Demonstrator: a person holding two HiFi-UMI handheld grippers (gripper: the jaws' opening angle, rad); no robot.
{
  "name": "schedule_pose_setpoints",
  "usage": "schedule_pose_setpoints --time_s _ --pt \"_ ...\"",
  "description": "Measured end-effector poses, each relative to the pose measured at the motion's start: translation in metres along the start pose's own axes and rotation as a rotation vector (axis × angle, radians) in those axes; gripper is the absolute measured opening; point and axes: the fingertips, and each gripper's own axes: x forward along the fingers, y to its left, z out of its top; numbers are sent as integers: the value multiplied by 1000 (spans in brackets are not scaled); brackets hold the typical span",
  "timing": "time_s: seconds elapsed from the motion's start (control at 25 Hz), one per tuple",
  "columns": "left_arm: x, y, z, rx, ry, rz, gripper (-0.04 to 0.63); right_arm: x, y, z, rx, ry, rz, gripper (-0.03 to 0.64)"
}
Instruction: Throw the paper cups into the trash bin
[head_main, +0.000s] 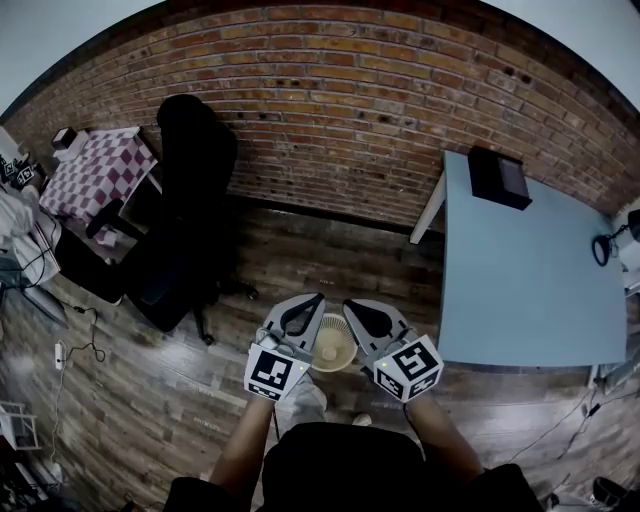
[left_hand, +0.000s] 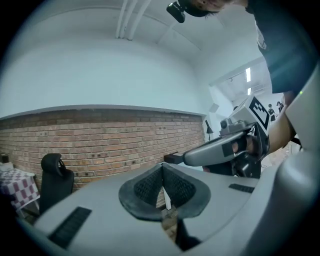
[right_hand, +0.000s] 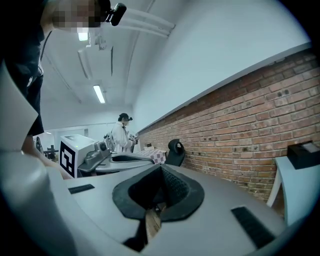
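Head view puts the trash bin on the wood floor right below you, a small round beige basket with a ribbed wall, and your left gripper and right gripper hang just above it, one to each side of its rim. Neither one carries anything: in the left gripper view the dark ribbed fingers are pressed together at their tips with nothing between them, and the right gripper view shows the same, its fingers closed on each other with only floor showing through the slit beneath. Inside the bin there is a paler round shape that may be a paper cup lying at the bottom, but from this height you cannot tell for sure. No paper cup shows anywhere else; the light blue worktop to the right of the bin holds only a black box at its far corner, and a black office chair stands well off to the bin's left, against the brick wall beyond. Judged from that, the throwing looks done or close to it: both grippers are empty over the bin, and unless more cups sit outside these views, nothing is left for you to pick up.
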Motion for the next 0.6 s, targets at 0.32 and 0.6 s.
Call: schedule_pose_setpoints --time_s 0.32,0.6 --pt "-20 -35 21 18 -18 51 9 -34 22 4 -29 -23 38 -6" --pt "-46 -71 34 32 -29 109 9 -73 38 5 -60 -38 60 -5"
